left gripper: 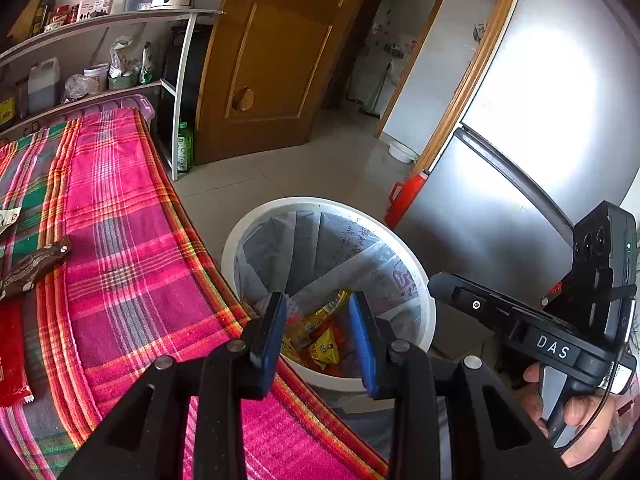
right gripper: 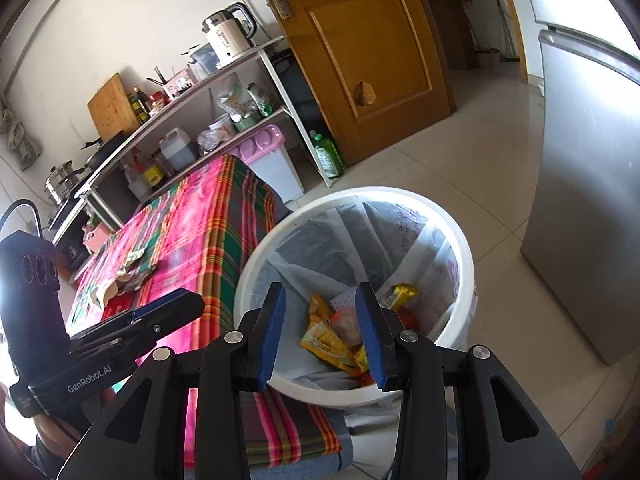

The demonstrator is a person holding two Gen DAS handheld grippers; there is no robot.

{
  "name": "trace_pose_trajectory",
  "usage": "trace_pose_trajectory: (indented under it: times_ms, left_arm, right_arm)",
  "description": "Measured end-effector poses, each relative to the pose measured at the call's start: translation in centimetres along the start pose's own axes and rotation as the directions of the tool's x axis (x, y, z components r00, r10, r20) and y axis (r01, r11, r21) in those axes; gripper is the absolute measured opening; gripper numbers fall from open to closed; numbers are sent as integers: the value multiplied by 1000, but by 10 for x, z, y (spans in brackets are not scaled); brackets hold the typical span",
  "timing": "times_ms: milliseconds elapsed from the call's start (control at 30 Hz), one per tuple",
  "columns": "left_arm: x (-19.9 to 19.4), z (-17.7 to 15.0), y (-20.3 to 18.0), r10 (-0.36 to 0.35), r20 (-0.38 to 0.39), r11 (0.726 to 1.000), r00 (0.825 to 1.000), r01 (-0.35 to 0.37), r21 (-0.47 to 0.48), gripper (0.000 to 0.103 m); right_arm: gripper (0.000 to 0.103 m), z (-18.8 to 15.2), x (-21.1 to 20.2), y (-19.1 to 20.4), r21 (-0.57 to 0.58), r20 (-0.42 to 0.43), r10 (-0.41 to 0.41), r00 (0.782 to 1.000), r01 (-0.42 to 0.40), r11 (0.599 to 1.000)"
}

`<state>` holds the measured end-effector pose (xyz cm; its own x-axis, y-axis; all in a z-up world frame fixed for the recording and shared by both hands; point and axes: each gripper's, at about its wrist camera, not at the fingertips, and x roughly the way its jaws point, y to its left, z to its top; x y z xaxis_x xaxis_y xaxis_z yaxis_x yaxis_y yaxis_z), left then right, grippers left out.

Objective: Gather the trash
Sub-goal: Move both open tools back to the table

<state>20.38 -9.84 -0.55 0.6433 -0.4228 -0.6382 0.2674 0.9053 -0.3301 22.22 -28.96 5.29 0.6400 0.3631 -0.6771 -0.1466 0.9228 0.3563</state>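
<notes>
Both tongs [left gripper: 318, 336] [right gripper: 320, 334] hanging apart, empty, over bin [right gripper: 466, 280]; wrappers [right gripper: 326, 338] lying inside, brown wrapper [left gripper: 34, 266] waiting on worktop [left gripper: 132, 280].

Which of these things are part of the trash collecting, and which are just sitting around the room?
Part of the job:
- white bin, wrappers already inside
- brown wrapper and red wrapper on the plaid cloth
- left gripper, right gripper, nothing between their fingers

Just lying about:
- kettle
- green bottle
- fridge

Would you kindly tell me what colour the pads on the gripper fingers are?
Blue, on black fingers; the right wrist view shows them best.
</notes>
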Motion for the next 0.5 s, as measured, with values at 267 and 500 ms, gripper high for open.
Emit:
trace_pose_trajectory:
  times_ms: [267, 500]
  left_arm:
    - [-35, -5, 12, 23, 62, 1000, 998, -23, -14, 34]
    - [-68, -16, 28, 74, 120, 997, 990, -71, -35, 34]
  right_arm:
    - [38, -2, -12, 27, -71, 35, 48, 998, -45, 996]
    - [38, -5, -12, 53, -125, 19, 61, 998, -58, 990]
